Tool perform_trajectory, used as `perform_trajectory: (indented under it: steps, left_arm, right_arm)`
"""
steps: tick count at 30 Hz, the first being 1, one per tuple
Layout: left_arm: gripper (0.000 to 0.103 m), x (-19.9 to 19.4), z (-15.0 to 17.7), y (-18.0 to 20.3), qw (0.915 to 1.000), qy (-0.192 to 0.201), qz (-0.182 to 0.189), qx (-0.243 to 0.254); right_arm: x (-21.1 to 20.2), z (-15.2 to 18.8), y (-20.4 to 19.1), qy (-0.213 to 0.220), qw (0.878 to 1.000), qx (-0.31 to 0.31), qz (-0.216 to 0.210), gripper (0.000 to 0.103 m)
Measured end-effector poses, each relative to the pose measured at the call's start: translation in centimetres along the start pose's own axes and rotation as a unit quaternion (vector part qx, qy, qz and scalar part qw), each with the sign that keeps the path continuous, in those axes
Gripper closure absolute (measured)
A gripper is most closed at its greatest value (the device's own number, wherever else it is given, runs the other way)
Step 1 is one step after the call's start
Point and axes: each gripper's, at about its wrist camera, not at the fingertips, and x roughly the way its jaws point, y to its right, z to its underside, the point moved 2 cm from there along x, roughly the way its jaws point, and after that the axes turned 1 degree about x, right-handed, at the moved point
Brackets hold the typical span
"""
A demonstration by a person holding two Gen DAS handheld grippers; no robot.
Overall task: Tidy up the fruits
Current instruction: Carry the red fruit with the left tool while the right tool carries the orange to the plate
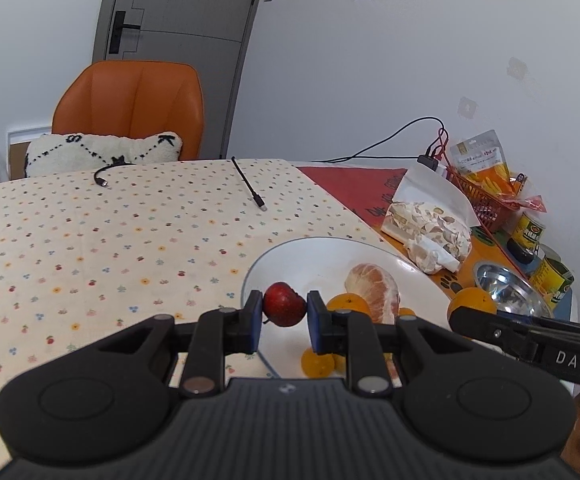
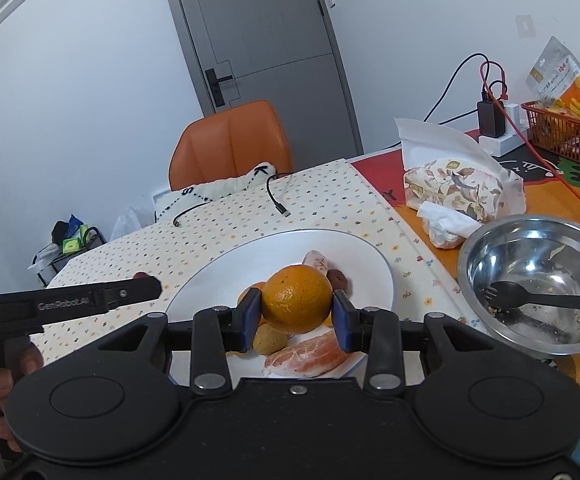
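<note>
Fruits: left hand-held gripper (image 1: pixel 284 316) clamps one red fruit (image 1: pixel 284 305), right hand-held gripper (image 2: pixel 297 312) one orange (image 2: pixel 297 299).

Both wrist views close, angled down, sharing white plate (image 1: pixel 290 252) (image 2: pixel 369 256).

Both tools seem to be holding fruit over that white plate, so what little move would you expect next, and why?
Probably lower the right tool and set its orange on the plate. It hangs just above the fruit already there, while the left tool holds a small red fruit.

red fruit (image 1: pixel 284 305) | orange (image 2: pixel 297 299) | white plate (image 1: pixel 309 256) | dotted cream tablecloth (image 1: pixel 110 232)
</note>
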Motion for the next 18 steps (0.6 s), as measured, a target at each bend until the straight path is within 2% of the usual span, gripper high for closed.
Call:
perform_trajectory:
  steps: [13, 18]
  left_arm:
    - [0.081, 1.8, -0.3, 0.0, 0.9999, -0.007, 0.002, -0.008]
    - [0.077, 1.8, -0.5, -0.4, 0.9998, -0.013, 0.0, -0.016]
  right_arm:
    - [1.6, -0.1, -0.9, -0.005, 1.0, -0.004, -0.014, 0.067]
    - [2.1, -0.5, -1.4, -0.004, 1.0, -0.005, -0.018, 0.067]
